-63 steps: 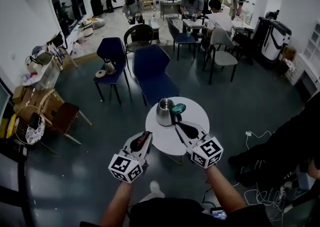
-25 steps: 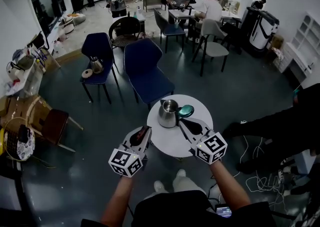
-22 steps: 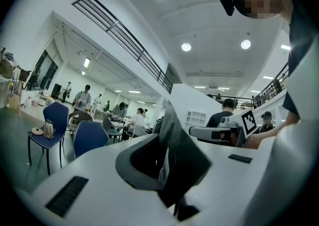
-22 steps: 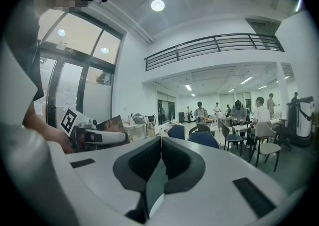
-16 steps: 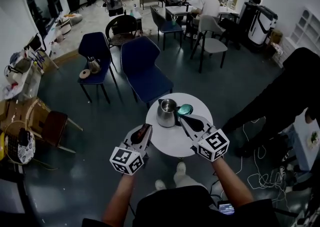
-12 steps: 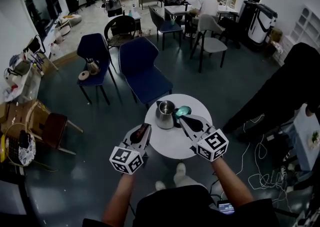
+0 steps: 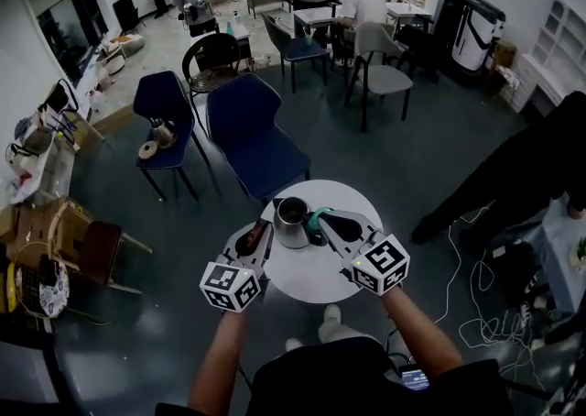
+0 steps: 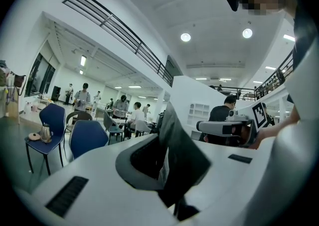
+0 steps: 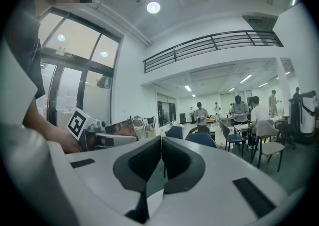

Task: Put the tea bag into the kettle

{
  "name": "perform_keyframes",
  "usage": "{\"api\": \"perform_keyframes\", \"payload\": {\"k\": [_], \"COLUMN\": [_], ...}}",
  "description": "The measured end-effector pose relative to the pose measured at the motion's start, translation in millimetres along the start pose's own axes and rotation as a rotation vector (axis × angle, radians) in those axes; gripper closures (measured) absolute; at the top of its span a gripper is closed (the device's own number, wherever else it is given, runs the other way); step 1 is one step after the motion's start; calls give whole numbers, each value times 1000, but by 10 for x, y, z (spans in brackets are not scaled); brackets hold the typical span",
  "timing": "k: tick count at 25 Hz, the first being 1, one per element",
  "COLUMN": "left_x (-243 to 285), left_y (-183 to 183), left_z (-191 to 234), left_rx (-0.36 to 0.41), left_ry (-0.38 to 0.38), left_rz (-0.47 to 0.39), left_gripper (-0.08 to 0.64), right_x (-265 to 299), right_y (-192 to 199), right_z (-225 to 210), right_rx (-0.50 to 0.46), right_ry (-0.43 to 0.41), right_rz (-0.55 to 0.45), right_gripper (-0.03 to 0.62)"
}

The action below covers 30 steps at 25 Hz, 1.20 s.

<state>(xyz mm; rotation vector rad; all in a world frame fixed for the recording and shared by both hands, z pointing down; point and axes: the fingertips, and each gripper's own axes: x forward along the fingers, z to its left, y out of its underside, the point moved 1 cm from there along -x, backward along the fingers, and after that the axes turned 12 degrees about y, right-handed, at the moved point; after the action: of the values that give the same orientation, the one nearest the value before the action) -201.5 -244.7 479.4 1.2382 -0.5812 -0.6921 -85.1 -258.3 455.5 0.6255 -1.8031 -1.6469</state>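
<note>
A steel kettle (image 7: pixel 291 222) stands open on the small round white table (image 7: pixel 316 272), with its teal lid (image 7: pixel 316 217) lying just to its right. My left gripper (image 7: pixel 264 229) hovers at the kettle's near left side, shut on a dark reddish tea bag packet (image 7: pixel 258 240). In the left gripper view the tea bag (image 8: pixel 182 158) stands up flat between the jaws of the left gripper (image 8: pixel 165 138). My right gripper (image 7: pixel 324 218) is over the table beside the lid, jaws pressed together. Nothing shows between the jaws of the right gripper (image 9: pixel 161 143).
Two blue chairs (image 7: pixel 245 135) stand beyond the table; the left one (image 7: pixel 157 110) carries a small pot and a tape roll. A person in dark clothes (image 7: pixel 517 176) stands at the right. Cables (image 7: pixel 472 258) lie on the floor there. Several people work at far desks.
Both grippers have edged closer to the kettle, the left one now beside its rim. The person at the right has walked further into view. Both grips look unchanged.
</note>
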Motion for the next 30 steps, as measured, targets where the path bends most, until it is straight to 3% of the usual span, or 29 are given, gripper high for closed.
{"api": "perform_keyframes", "payload": {"k": [13, 30], "left_x": [996, 1588], "left_y": [385, 976], "left_z": [319, 821], "left_rx": [-29, -49], "left_ry": [-17, -14], "left_rz": [129, 333], "left_gripper": [529, 529], "right_x": [128, 450], "right_y": [162, 371], "right_z": [-882, -1396], "right_rx": [22, 42], "right_ry": [11, -18], "right_rz": [43, 93], "right_gripper": [575, 575]}}
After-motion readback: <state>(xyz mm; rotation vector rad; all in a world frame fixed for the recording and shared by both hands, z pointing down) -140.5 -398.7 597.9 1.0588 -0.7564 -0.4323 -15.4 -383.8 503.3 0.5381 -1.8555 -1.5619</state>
